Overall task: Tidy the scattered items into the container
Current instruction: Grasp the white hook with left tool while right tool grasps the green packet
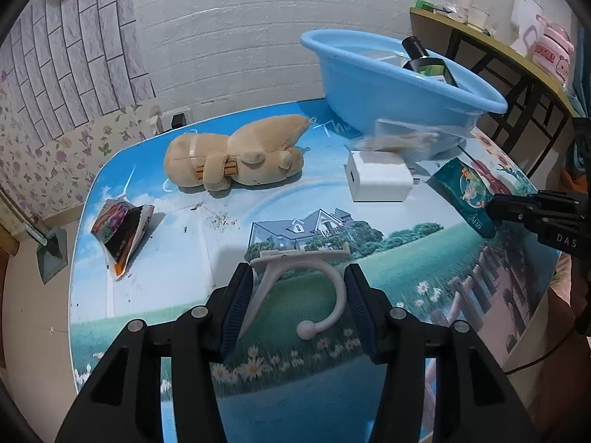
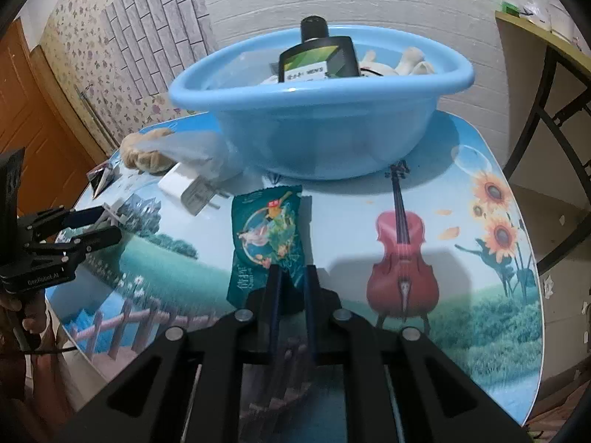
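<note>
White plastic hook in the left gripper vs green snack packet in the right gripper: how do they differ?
The white plastic hook is a rigid, open curve ending in a ball tip; the green snack packet is a flat, printed, soft pouch. The left gripper spans the hook with jaws part open; the right gripper is shut on the packet's near edge. Both remain outside the blue plastic basin.

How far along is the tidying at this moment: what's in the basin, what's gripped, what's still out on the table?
Done: a dark bottle and pale items lie in the blue basin. In hand: the left hand-held gripper holds a white plastic hook; the right hand-held gripper is shut on the green snack packet. Left: plush toy, white charger, clear bag, torn wrapper.
</note>
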